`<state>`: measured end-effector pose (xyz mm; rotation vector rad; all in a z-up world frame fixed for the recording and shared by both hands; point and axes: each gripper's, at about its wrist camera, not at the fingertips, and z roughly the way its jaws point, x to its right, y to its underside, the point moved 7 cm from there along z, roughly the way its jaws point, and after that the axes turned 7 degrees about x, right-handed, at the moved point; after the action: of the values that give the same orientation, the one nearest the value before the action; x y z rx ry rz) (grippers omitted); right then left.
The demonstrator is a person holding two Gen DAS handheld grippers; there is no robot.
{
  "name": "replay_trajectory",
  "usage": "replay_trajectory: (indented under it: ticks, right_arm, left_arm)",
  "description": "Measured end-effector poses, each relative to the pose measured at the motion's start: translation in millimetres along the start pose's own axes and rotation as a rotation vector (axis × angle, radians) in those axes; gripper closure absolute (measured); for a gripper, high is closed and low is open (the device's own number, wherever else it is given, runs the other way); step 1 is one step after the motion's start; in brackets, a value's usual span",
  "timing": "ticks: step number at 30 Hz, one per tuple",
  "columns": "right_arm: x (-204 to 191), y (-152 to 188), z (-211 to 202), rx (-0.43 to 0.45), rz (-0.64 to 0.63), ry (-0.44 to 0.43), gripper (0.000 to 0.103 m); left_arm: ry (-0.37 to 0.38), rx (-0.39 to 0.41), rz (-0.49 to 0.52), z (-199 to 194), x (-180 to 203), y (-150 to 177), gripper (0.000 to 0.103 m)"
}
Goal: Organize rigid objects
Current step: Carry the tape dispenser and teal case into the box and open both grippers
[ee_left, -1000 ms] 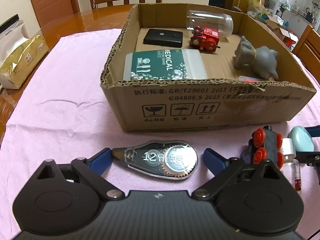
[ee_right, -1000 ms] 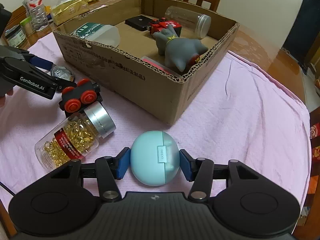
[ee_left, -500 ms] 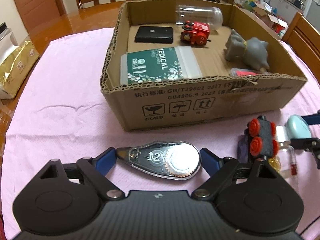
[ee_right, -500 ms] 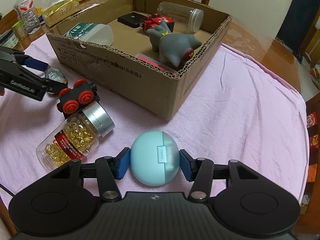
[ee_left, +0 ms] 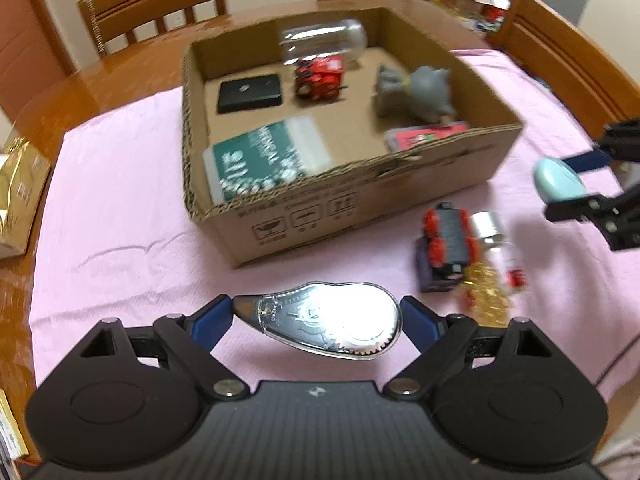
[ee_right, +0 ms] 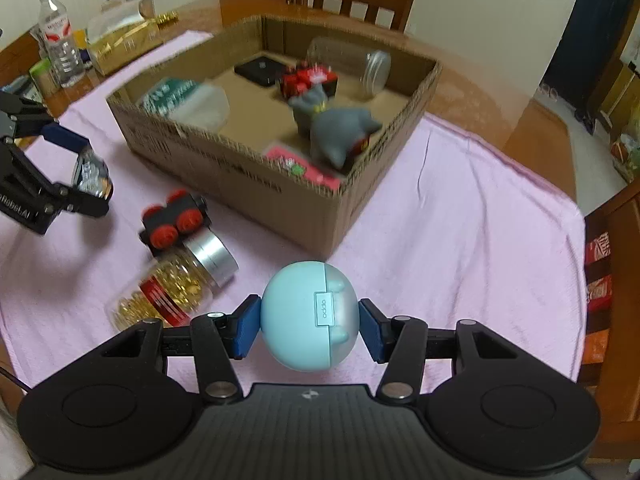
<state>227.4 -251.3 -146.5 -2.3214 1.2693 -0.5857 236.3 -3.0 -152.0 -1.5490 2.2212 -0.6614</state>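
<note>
We see the bench's (ee_right: 480, 200) pink cloth carrying the cardboard box (ee_left: 360, 200). Only the right view shows the water bottle (ee_right: 60, 40) at the far left corner. Both tilt steeply down: our left hand-held gripper (ee_left: 316, 320) clamps the correction tape (ee_left: 328, 320), our right hand-held gripper (ee_right: 308, 320) the earbud case (ee_right: 308, 316), above the near edge.

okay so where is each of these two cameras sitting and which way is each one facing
Left wrist: on the left gripper, tilted down at its correction tape, cardboard box beyond; own fingers show.
Right wrist: on the right gripper, tilted down at its blue earbud case; own fingers show.
Shared: box, toy train, capsule bottle, each other's gripper.
</note>
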Motion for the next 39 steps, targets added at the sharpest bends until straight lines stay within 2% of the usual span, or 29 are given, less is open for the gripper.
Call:
replay_trajectory:
  ticks: [5,10,16,20,24,28,32,39]
  right_arm:
    - [-5,-24,-23,0.059,-0.024,-0.009,0.045]
    - [-14,-49,-38,0.131,-0.039,-0.03,0.045]
    - [-25,-72,-36,0.176,-0.057,-0.047,0.045]
    - [-29,-83,-33,0.194,-0.06,-0.05,0.045]
    - [-29,-92,-26,0.2,-0.041,-0.049,0.045]
    - [-29,-97,-18,0.198,-0.014,-0.045,0.045]
    - [-31,-102,-10,0.186,-0.004,-0.045,0.045]
    - [-37,-118,10,0.162,0.02,-0.048,0.045]
  left_arm:
    - [0.039,0.037,0.046,-27,2,-21,0.014]
    - [0.012,0.142,0.073,-43,-9,-65,0.014]
    - [-0.016,0.21,0.076,-20,-22,-118,0.014]
    - [-0.035,0.21,0.066,11,-31,-139,0.014]
    - [-0.066,0.211,0.034,37,-41,-149,0.014]
    - [-0.071,0.228,-0.018,44,-52,-152,0.011]
    - [-0.071,0.245,-0.053,32,-63,-144,0.004]
    - [-0.13,0.302,-0.099,-5,-87,-113,0.001]
